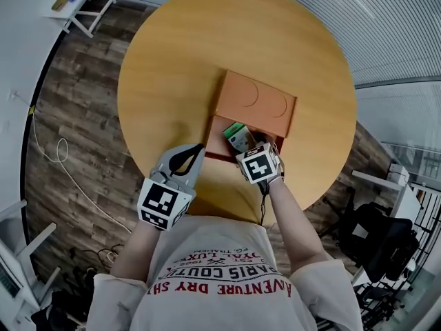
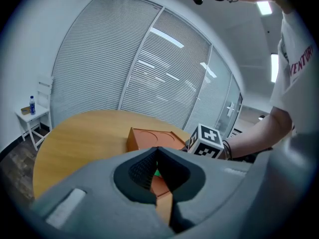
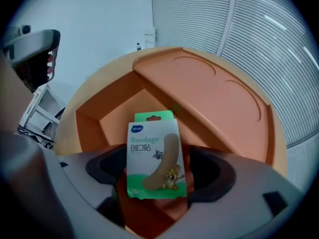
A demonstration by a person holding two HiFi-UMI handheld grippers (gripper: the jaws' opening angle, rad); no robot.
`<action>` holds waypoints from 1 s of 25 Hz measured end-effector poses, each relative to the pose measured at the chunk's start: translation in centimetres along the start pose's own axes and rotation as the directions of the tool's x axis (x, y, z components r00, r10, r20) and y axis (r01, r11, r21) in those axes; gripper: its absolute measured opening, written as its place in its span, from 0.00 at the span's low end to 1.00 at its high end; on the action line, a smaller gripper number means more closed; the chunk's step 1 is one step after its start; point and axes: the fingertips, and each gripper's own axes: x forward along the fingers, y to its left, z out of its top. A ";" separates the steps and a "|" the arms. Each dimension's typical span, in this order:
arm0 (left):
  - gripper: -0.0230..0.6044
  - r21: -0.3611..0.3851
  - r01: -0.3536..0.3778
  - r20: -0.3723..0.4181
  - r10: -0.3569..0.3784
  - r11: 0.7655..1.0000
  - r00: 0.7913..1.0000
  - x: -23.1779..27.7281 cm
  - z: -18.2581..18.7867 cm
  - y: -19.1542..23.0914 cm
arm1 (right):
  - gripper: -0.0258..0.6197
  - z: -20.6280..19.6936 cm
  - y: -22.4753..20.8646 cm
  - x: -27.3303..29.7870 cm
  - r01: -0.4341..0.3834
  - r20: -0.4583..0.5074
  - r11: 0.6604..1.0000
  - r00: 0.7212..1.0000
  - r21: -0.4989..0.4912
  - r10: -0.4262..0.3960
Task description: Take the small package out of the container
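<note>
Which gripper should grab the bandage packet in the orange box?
Right. The right gripper hangs over the orange container with jaws wide apart either side of the bandage package. The left gripper, jaws together, sits at the container's corner.

Container's [image 1: 211, 136] near half open, lid [image 1: 256, 102] over rear.

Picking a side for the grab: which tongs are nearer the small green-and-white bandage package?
Right. The right tongs hang over the small green-and-white bandage package, open, with it between them. The left tongs are shut at the orange plastic container's near left corner.
</note>
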 end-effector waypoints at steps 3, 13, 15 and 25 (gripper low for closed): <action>0.05 -0.023 0.009 0.003 -0.009 1.000 1.000 0.0 0.0 0.0 | 0.65 0.0 0.0 0.3 -0.014 0.009 1.000 1.000 -0.010 0.014; 0.05 -0.036 0.001 0.043 0.001 0.999 0.999 -0.5 1.4 1.1 | 0.59 0.3 0.7 0.6 -0.026 0.028 0.999 0.999 -0.047 0.027; 0.05 -0.007 0.002 0.049 -0.002 1.000 0.999 -0.5 1.9 0.8 | 0.59 0.3 0.8 0.3 -0.041 0.013 0.997 0.999 -0.064 0.042; 0.05 0.026 0.021 0.050 -0.023 0.999 0.998 -0.7 2.9 -0.9 | 0.59 1.3 1.7 -3.1 -0.088 0.052 0.985 0.994 -0.150 0.097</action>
